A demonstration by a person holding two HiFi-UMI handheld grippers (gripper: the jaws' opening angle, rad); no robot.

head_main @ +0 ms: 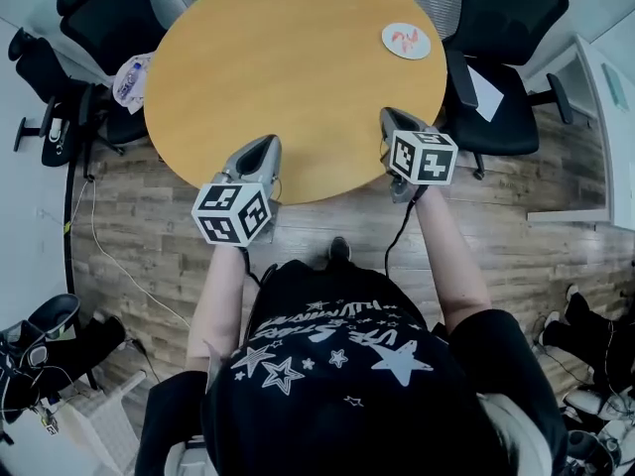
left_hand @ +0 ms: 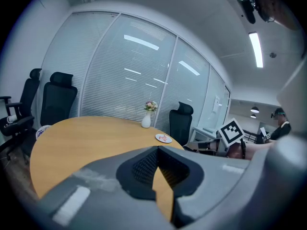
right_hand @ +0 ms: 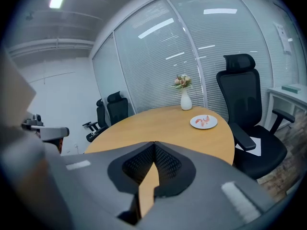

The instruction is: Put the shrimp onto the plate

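Note:
A small white plate lies at the far right of the round wooden table, and pink shrimp lie on it. The same plate with shrimp shows in the right gripper view, and it appears small and far off as a plate in the left gripper view. My left gripper hovers at the table's near edge, shut and empty. My right gripper is over the near right edge, also shut with nothing in it. Both are well short of the plate.
A white vase with flowers stands at the far edge of the table behind the plate. Black office chairs ring the table; one on the left carries a bag. Glass walls with blinds stand behind. Cables trail on the wooden floor.

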